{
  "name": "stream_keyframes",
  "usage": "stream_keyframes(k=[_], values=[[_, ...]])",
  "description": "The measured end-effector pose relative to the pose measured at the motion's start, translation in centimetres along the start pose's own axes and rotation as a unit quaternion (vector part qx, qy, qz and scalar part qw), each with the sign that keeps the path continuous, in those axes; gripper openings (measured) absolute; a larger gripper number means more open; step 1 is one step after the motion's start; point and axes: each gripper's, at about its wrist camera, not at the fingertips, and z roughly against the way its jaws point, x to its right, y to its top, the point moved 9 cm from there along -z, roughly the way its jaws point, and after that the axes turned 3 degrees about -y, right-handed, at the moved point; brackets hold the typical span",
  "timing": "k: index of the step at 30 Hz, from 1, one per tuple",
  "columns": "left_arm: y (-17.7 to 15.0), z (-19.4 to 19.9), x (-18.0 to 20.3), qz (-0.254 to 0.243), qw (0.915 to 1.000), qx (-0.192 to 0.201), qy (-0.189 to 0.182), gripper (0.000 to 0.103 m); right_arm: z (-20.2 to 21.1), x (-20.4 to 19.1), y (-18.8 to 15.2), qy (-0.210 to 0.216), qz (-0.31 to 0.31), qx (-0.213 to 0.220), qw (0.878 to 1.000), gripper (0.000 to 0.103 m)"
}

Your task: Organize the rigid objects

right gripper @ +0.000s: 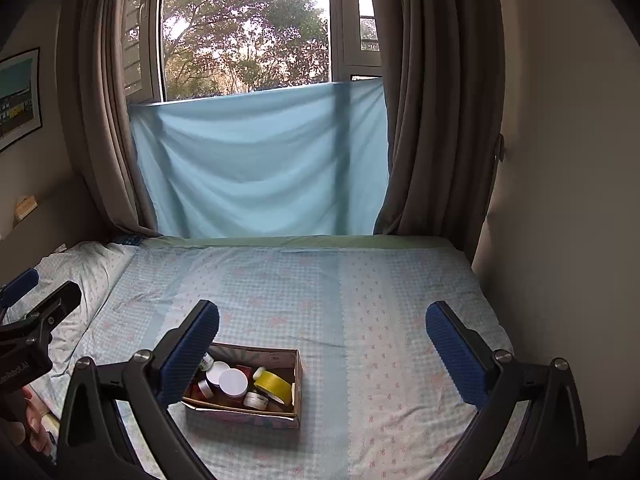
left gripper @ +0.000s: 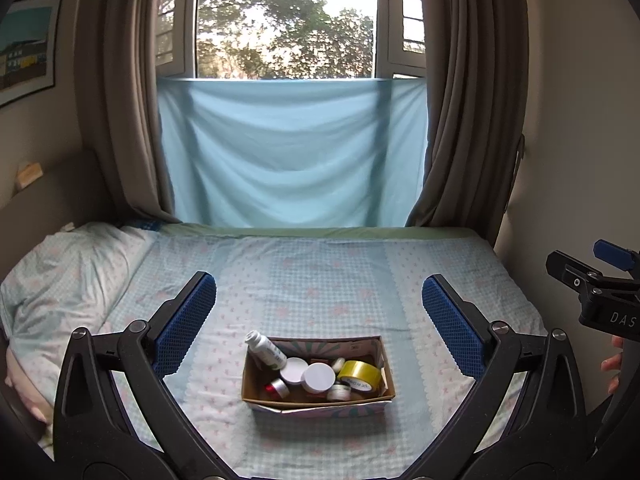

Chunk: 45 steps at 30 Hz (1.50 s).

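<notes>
cardboard box (left gripper: 318,376) of jars on bed (left gripper: 320,280) | centred ahead of left gripper (left gripper: 319,320), nearer | right gripper (right gripper: 322,350) offset right | fingers wide apart, empty

White letters "DAS" stand on the black body of the right gripper (left gripper: 612,316). The left gripper (right gripper: 24,360) carries "enRobot.AI", cut by the frame edge. Printing on the yellow tape roll (left gripper: 359,376) inside the cardboard box (left gripper: 320,406) is too small to read.
</notes>
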Motion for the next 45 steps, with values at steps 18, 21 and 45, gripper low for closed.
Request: stream_keyframes(k=[18, 21, 45], values=[[0.8, -0.8, 0.3, -0.013, 0.9999, 0.008, 0.006, 0.103, -0.5, 0.7, 0.3, -0.009, -0.008, 0.006, 1.0, 0.103], [0.8, -1.0, 0.4, -0.015, 0.9999, 0.007, 0.004, 0.103, -0.5, 0.8, 0.4, -0.012, -0.008, 0.007, 1.0, 0.103], [1.9, 0.7, 0.5, -0.03, 0.9978, 0.059, 0.01, 0.103, -0.3, 0.7, 0.8, -0.013, -0.005, 0.007, 1.0, 0.103]])
